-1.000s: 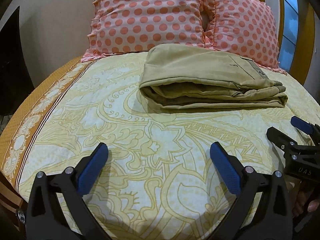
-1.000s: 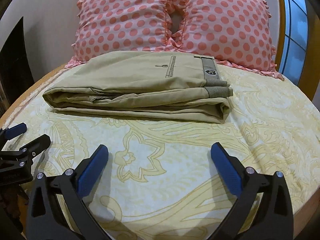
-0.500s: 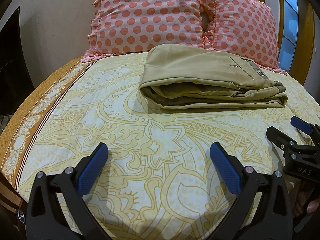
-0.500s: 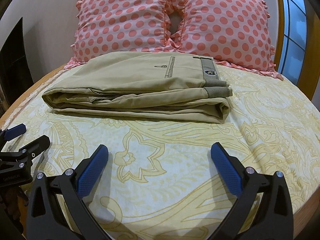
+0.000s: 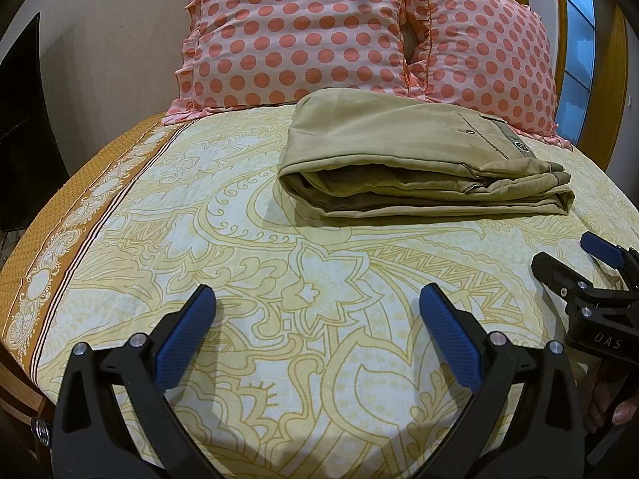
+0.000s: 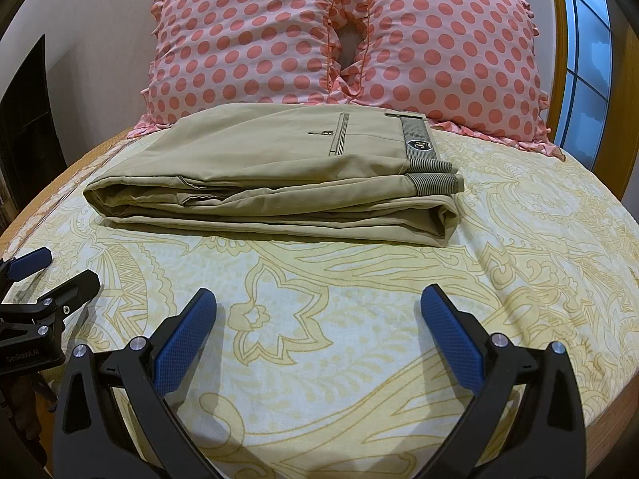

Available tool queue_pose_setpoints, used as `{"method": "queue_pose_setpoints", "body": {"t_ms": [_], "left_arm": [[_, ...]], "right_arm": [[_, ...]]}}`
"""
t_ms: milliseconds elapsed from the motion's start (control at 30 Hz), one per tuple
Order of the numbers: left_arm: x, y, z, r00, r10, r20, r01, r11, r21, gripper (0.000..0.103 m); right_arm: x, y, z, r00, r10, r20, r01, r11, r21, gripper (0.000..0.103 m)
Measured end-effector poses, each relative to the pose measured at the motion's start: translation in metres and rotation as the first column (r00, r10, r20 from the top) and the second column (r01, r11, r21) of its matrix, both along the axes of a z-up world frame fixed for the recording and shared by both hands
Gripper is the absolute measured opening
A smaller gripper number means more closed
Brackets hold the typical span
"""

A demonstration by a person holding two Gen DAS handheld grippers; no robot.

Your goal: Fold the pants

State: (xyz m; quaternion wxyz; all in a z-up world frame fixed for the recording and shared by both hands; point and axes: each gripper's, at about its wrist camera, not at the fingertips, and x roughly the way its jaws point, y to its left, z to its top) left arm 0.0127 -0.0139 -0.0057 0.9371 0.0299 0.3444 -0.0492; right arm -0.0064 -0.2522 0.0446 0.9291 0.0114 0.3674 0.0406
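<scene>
Ahead, folded khaki cotton pants are noted before two pink polka-dot pillows; left gripper and right gripper are held spread, empty, above yellow patterned bedsheet.

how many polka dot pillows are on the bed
2: the left pillow and the right pillow stand side by side at the head of the bed, behind the folded pants. More could be hidden out of frame.

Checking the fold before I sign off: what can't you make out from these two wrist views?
- Far edge of the pants: both views, hidden by the pants' own top layer, so squareness there is unknown.
- Inner layers: both views, only the near edges show.
- Waistband badge: too small to read.
- Right claw in the left view: cut off by the frame edge.
</scene>
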Motion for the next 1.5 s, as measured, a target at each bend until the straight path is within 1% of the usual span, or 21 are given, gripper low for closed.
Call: {"method": "queue_pose_setpoints", "body": {"t_ms": [1167,1500], "left_arm": [[-0.0002,0.0001,0.0001,1.0,-0.001,0.0,0.001,1.0,0.0,0.101],[0.0006,-0.0013,0.0,1.0,0.001,-0.011,-0.001,1.0,0.005,0.101]], "right_arm": [[0.0003,-0.0007,-0.0016,1.0,0.004,0.002,-0.004,1.0,0.0,0.102],[0.0008,-0.0017,-0.0017,1.0,0.003,0.003,-0.003,1.0,0.0,0.102]]}}
